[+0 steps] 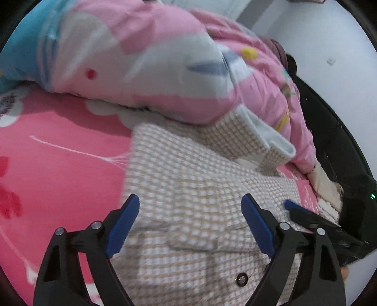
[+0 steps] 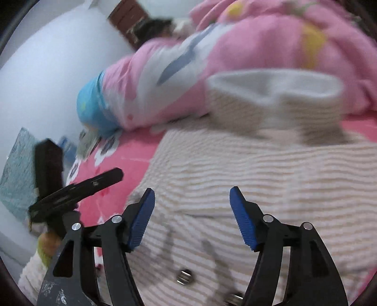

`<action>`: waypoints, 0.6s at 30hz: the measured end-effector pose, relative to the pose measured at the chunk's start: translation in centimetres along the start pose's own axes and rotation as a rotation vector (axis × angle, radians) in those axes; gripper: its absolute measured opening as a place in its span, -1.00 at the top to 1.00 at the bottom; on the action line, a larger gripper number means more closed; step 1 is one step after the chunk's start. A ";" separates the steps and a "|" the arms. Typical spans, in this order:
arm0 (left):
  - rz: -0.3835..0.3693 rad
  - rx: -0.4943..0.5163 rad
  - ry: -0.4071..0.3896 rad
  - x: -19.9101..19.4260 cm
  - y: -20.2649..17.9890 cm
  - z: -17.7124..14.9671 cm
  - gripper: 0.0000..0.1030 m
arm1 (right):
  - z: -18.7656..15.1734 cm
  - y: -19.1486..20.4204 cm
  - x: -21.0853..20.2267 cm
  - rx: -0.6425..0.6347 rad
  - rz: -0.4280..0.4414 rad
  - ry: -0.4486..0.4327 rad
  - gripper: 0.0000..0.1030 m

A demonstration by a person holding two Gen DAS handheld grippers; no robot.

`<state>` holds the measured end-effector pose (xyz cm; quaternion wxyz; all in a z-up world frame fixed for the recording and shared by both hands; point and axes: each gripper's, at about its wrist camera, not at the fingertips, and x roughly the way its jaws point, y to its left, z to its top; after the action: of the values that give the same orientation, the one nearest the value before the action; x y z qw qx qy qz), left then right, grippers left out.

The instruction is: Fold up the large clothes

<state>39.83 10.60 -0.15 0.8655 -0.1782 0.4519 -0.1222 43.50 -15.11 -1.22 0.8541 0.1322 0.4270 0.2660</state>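
A beige-and-white checked jacket (image 1: 188,169) lies spread on a pink bed sheet (image 1: 59,153). One sleeve with a white-lined cuff (image 1: 266,138) is folded across its far side. A dark button (image 1: 240,279) shows near the front. My left gripper (image 1: 190,200) hovers open over the jacket with only cloth below its blue pads. In the right wrist view the jacket (image 2: 259,169) fills the middle, with the cuff (image 2: 275,89) behind it and metal snaps (image 2: 185,276) in front. My right gripper (image 2: 192,190) is open above it, holding nothing. The left gripper's finger (image 2: 94,183) shows at the left.
A bunched pink, white and blue quilt (image 1: 146,58) lies along the far side of the bed, also seen in the right wrist view (image 2: 259,47). A white wall (image 1: 329,42) is to the right. A brown headboard (image 2: 127,16) and loose items (image 2: 18,164) lie beside the bed.
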 end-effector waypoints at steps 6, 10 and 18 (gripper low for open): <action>0.076 -0.016 0.141 7.1 -0.7 1.1 -0.04 | -3.4 -6.2 -5.0 0.059 -0.119 -0.037 -0.24; 0.138 0.031 0.189 9.3 -1.3 1.2 0.29 | -6.1 -8.0 -6.9 0.074 -0.169 -0.045 -0.24; 0.124 0.180 0.059 5.2 -5.2 3.4 0.80 | -7.1 -8.1 -8.7 0.010 -0.243 -0.096 -0.24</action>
<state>45.30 4.58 0.00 0.8703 -0.0676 0.4745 -0.1135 36.26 -26.72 -3.43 0.8989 0.0963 0.3996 0.1518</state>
